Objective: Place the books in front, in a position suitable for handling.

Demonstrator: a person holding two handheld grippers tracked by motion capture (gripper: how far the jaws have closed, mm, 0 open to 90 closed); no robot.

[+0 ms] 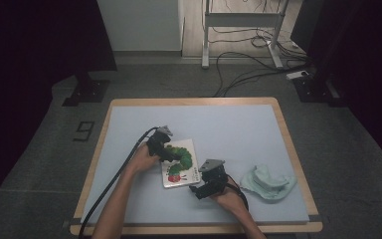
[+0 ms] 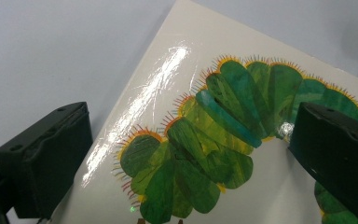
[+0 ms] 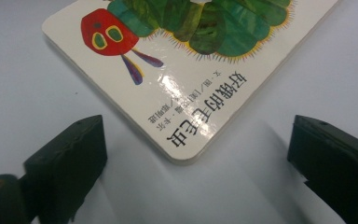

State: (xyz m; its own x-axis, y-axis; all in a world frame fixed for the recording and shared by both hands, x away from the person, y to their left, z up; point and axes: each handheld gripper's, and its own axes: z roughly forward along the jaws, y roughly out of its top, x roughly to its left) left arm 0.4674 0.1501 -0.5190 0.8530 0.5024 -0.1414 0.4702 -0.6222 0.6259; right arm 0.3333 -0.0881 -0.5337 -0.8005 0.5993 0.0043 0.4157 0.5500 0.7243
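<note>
1. The picture book [image 1: 180, 163] lies flat, closed, mid-desk [image 1: 229, 124], cover up.
2. Your left tool [image 2: 186, 154] hovers released over its cover, likely freeing or steadying it.
3. Your right tool [image 3: 196, 154] gapes at the near corner, seemingly ready to lift that edge.

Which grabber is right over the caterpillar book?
The left gripper. It hangs above the book, jaws open over the green body, while the right gripper waits off the book's corner.
</note>
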